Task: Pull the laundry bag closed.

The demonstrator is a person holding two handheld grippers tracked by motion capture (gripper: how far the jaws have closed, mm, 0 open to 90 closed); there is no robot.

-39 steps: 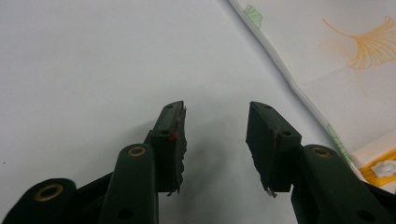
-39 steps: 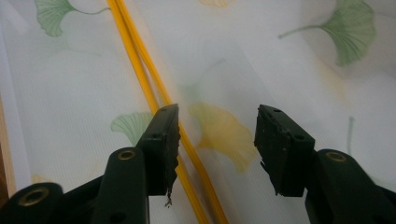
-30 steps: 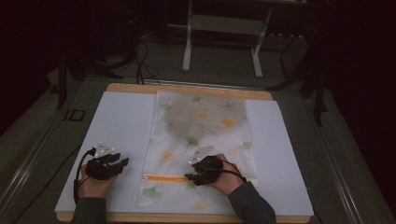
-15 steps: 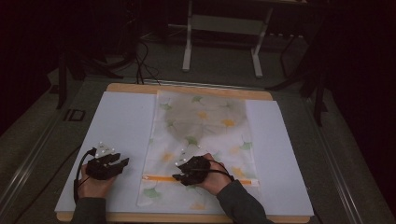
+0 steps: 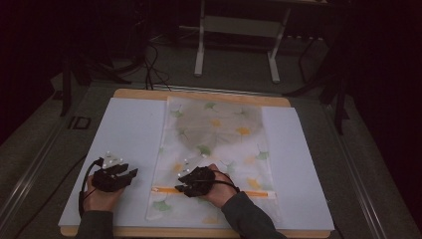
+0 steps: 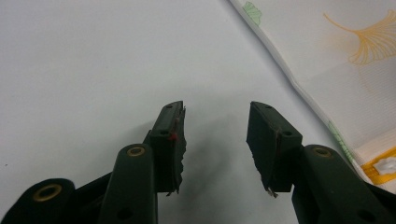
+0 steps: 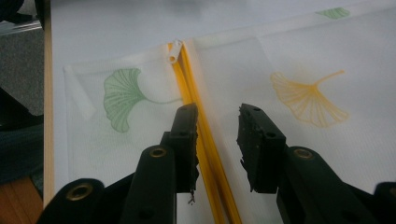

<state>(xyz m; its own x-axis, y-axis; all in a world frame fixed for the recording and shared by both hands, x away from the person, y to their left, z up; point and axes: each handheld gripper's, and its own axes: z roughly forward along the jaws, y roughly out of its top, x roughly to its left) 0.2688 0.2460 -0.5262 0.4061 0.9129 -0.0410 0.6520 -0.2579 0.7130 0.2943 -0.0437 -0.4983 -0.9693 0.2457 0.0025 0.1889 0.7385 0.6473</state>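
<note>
Here, a wooden table (image 5: 144,94) carries a broad white sheet (image 5: 129,134) that covers nearly all of its top, smooth and matte. Down the middle of that sheet lies a long translucent mesh bag (image 5: 219,149), flat and rectangular, printed with green and yellow ginkgo leaves; a greyish patch shows through its far half. In the right gripper view the bag's fabric looks finely woven, with a folded white hem along its edge.

Across the near part of the bag runs an orange zipper (image 5: 166,190), a thin straight band from one side of the bag to the other. Its small white pull (image 7: 175,50) sits at the end of the band nearest the bag's left edge.

The right gripper (image 5: 180,187) hovers low over the bag, pointing towards that left edge. Its black jaws stand apart and have just been closing; the zipper band (image 7: 205,154) passes between them, close against the left one, and the pads do not press on it. The pull lies well ahead of the tips.

The left gripper (image 5: 133,173) rests over the bare white sheet, just beside the bag's left hem. Its jaws are wide apart with nothing between them, the rubbery pads (image 6: 177,140) ragged at the edges. The bag's edge (image 6: 299,88) runs diagonally off to its right.
</note>
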